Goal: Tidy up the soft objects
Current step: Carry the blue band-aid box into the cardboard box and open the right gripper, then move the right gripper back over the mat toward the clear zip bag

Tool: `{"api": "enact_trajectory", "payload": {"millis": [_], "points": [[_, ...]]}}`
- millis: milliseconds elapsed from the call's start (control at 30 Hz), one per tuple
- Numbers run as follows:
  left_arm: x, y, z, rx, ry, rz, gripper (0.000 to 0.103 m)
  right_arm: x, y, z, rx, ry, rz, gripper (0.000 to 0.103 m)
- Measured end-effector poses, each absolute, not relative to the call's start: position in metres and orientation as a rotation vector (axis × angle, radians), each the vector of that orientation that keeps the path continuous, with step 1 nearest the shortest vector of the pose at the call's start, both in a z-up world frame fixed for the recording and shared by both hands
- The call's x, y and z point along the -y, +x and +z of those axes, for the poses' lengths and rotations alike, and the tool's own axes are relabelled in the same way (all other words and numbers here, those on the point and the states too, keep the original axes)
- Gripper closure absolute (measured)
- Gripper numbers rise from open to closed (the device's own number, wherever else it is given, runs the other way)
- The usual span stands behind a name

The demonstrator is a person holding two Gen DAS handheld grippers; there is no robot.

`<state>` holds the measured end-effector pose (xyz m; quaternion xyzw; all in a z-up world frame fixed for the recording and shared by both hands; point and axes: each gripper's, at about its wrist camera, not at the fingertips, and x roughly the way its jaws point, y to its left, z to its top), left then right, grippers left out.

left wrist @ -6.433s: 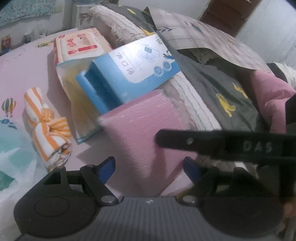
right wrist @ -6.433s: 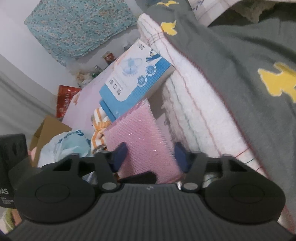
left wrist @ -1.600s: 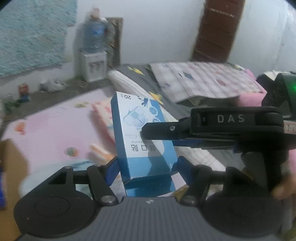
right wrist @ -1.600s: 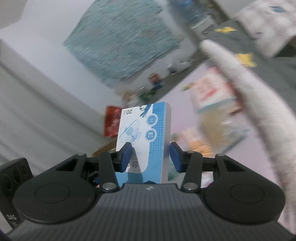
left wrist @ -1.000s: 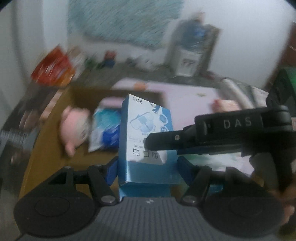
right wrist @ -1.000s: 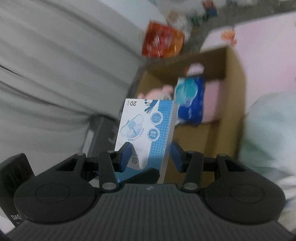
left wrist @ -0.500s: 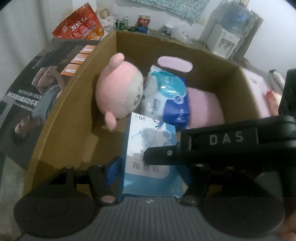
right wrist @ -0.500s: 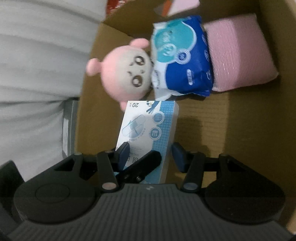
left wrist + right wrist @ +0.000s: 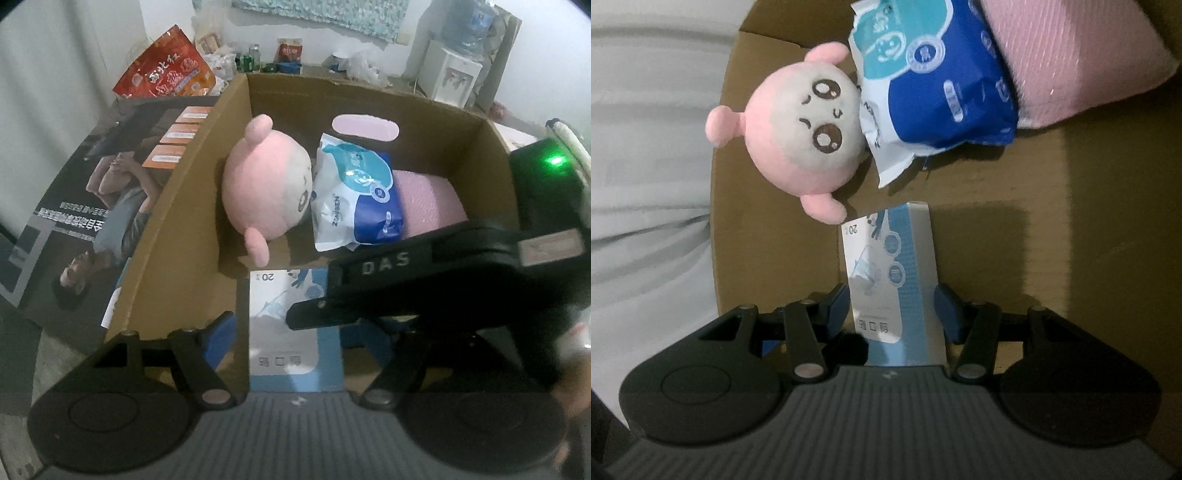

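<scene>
A blue and white box (image 9: 291,332) (image 9: 892,277) stands on the floor of the cardboard box (image 9: 177,206) (image 9: 1015,251). My left gripper (image 9: 301,334) has its jaws spread wider than the blue box. My right gripper (image 9: 892,308) straddles the same box with small gaps at both pads; it crosses the left wrist view as a black bar (image 9: 424,280). A pink plush toy (image 9: 267,188) (image 9: 801,140), a blue and white soft pack (image 9: 356,192) (image 9: 931,77) and a pink pad (image 9: 428,195) (image 9: 1082,62) lie further in.
A dark printed board (image 9: 110,206) lies left of the cardboard box, with a red snack bag (image 9: 166,72) behind it. A water dispenser (image 9: 458,70) stands at the back right. Grey cloth (image 9: 650,166) lies outside the box's left wall.
Both grippers carried the blue box from the bed over into the cardboard box and lowered it to the floor. The jaws of both have since spread away from it.
</scene>
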<state>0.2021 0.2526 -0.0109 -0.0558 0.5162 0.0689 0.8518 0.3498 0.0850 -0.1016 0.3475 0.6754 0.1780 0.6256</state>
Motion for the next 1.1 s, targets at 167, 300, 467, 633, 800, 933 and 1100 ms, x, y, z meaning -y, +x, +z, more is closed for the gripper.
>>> {"api": "enact_trajectory", "payload": {"millis": [167,300,467,633,800,933,1100], "points": [[-0.260,0.198,-0.009,-1.084,-0.132,0.157,0.027,-0.084,0.350,-0.115,-1.545,0.962,0.402,0.052],[-0.264,0.197,-0.012,-1.090,-0.143,0.165,0.027,-0.082,0.349,-0.118,-1.527,1.014,0.387,0.052],[-0.260,0.194,-0.013,-1.104,-0.133,0.144,0.027,-0.064,0.348,-0.099,-1.463,0.988,0.389,0.051],[-0.258,0.193,-0.024,-1.183,-0.187,0.114,0.027,-0.032,0.337,-0.045,-1.334,0.898,0.475,0.048],[-0.261,0.200,-0.048,-1.302,-0.279,0.120,0.026,0.003,0.310,0.007,-1.199,0.845,0.590,0.045],[-0.267,0.202,-0.052,-1.310,-0.361,0.133,0.020,0.036,0.279,0.043,-1.076,0.758,0.664,0.040],[-0.269,0.199,-0.049,-1.338,-0.392,0.142,0.020,0.082,0.249,0.054,-1.007,0.794,0.674,0.038]]}}
